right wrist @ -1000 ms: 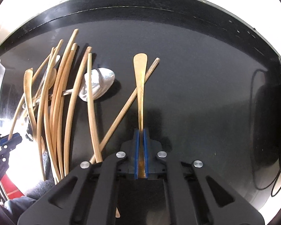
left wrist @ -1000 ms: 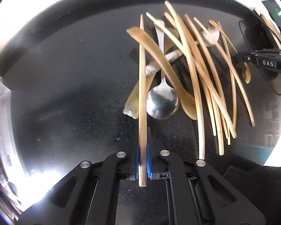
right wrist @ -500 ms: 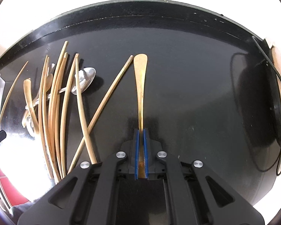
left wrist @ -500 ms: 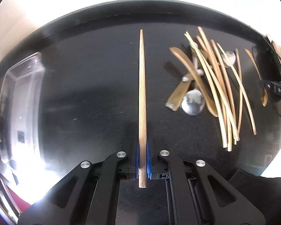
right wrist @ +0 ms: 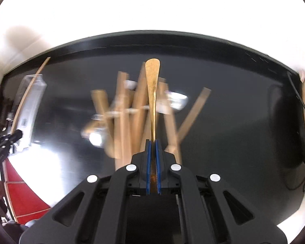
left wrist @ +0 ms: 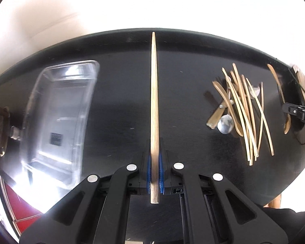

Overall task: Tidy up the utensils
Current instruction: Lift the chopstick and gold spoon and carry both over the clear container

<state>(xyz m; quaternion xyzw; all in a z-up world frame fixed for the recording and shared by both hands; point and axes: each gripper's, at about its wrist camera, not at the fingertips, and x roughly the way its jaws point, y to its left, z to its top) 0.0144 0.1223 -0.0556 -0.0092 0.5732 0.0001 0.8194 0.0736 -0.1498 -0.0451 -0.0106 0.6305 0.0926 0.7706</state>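
Spanning both views, the round black tabletop (left wrist: 122, 85) carries a clear rectangular plastic tray (left wrist: 58, 120) on its left side and, well apart on its right, a heap of pale wooden chopsticks and metal spoons (left wrist: 242, 113). My left gripper (left wrist: 155, 174) is clamped on a long tapered wooden chopstick (left wrist: 154, 105), my right gripper (right wrist: 152, 170) on a slim gold-coloured utensil handle (right wrist: 152, 93). I judge this the carrying step; next each piece needs lowering into the tray before I let go.

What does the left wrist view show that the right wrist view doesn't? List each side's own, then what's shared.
Left wrist only: the left gripper shut on a long tapered wooden chopstick.
Right wrist only: the right gripper shut on a flat golden metal handle.
Both: the clear plastic tray, the black tabletop and the pile of wooden and metal utensils.
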